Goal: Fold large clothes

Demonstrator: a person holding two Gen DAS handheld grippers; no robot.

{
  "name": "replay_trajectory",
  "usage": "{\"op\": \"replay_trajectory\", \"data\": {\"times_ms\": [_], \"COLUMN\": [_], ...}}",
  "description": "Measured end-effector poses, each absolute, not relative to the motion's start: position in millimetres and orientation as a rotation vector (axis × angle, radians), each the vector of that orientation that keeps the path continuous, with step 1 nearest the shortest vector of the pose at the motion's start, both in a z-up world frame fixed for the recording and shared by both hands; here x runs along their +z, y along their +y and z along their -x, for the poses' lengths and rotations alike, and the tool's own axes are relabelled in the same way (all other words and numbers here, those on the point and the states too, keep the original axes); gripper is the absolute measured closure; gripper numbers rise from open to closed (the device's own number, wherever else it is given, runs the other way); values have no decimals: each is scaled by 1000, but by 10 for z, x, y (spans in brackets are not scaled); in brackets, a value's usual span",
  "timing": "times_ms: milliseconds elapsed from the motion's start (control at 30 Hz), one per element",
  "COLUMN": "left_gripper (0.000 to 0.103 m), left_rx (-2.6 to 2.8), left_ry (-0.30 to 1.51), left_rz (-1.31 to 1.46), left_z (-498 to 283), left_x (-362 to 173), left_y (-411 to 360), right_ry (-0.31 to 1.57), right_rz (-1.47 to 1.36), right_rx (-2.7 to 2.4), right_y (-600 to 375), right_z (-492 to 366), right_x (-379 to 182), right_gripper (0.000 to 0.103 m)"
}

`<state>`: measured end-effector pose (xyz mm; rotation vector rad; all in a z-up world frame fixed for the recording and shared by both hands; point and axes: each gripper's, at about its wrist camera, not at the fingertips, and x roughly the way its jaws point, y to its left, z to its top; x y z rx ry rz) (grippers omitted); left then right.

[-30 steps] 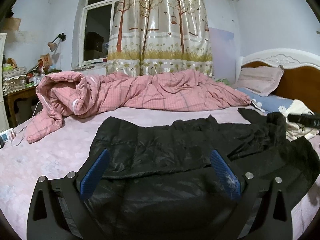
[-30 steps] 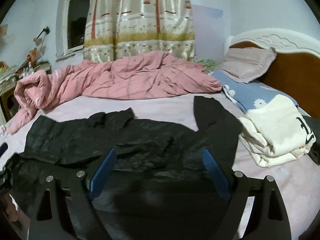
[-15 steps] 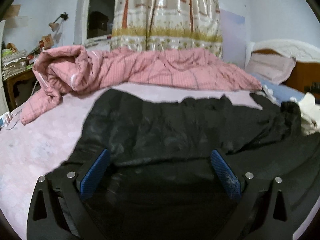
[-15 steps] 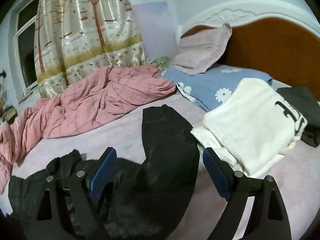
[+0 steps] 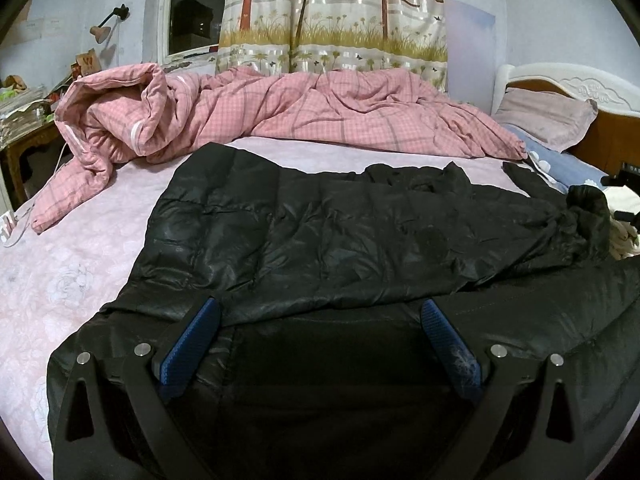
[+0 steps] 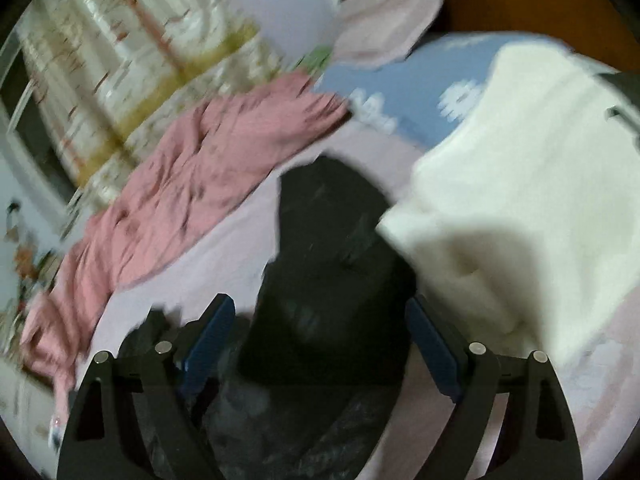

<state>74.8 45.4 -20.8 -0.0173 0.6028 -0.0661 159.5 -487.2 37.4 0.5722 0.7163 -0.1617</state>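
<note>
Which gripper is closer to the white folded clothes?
Right. The right gripper hangs just beside the white clothes; the left gripper is over the black jacket, well away.

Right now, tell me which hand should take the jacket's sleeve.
Right. Its gripper points along the black sleeve, jaws open, the sleeve lying between them. The left gripper hovers open over the jacket body, with the sleeve far off to its side.
</note>
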Motion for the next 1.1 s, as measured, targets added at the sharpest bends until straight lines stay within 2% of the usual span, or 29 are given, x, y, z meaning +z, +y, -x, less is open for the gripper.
{"op": "replay_trajectory", "data": {"times_ms": [233, 267, 300, 333, 400, 600, 700, 800, 967, 1033, 1067, 1100], "left_gripper": [3, 3, 3, 3, 3, 3, 3, 3, 3, 3, 3, 3], "left_rx": [-68, -68, -68, -68, -68, -66, -67, -69, -70, -72, -72, -73], "left_ry": [604, 604, 604, 604, 604, 604, 603, 598, 589, 589, 590, 590], "left_rz": [24, 23, 23, 23, 24, 22, 24, 27, 33, 35, 37, 39], "left_z": [-749, -749, -748, -747, -747, -751, -752, -749, -732, -734, -730, -727], "left_x": [-212, -210, -209, -209, -208, -205, -204, -202, -164, -163, -161, -155], "left_y": [465, 466, 466, 467, 469, 465, 472, 470, 471, 470, 470, 472], "right_ry": [759, 756, 753, 751, 741, 659, 671, 747, 917, 931, 919, 889], "right_rz": [-650, -669, -674, -668, -628, -421, -304, -165, -27, 50, 80, 88], "right_rx": [-120, -96, -79, -55, -31, 59, 143, 216, 172, 143, 145, 158], "right_y": [-4980, -4989, -4984, -4959, -4869, -4257, -3773, -3209, -2512, -2353, -2305, -2296], "right_z": [-1649, -1654, -1658, -1665, -1652, -1307, -1119, -1031, -1036, -1039, -1042, -1014], "right_x": [7, -20, -31, -27, 28, 698, 839, 769, 245, 183, 225, 300], "right_gripper": [16, 29, 47, 55, 92, 95, 95, 95, 94, 88, 79, 64]}}
